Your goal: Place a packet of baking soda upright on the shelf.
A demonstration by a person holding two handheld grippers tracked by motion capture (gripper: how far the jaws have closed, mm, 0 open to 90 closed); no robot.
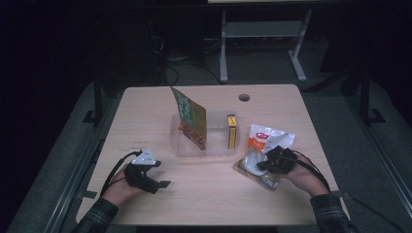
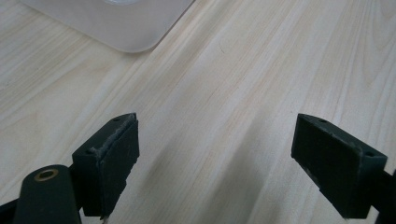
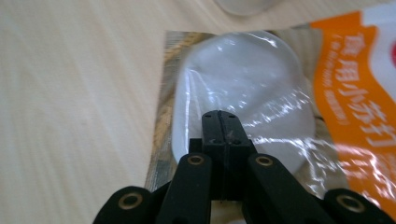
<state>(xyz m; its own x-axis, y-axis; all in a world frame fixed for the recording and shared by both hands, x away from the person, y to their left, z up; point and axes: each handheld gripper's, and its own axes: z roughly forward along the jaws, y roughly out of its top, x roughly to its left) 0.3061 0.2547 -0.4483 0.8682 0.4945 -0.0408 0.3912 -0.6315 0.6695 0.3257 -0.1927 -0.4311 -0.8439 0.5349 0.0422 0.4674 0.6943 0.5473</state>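
Observation:
A clear pouch [image 1: 265, 138] with an orange and white label lies flat on the wooden table at the right, beside a plastic bin. My right gripper [image 1: 263, 165] rests on its near end, and a hand holds it. In the right gripper view the two black jaws [image 3: 220, 117] are pressed together, their tips over the pouch's [image 3: 233, 65] shiny white window. I cannot tell whether any film is pinched between them. My left gripper [image 1: 160, 174] sits at the table's front left, held in a hand. Its jaws [image 2: 217, 122] stand wide apart over bare wood with nothing between them.
A clear plastic bin [image 1: 214, 148] stands mid-table, with a green and red packet [image 1: 191, 116] leaning upright in it and a yellow box [image 1: 231, 131] at its right side. The bin's corner [image 2: 121, 28] lies ahead of the left gripper. A cable hole [image 1: 244, 97] is at the back.

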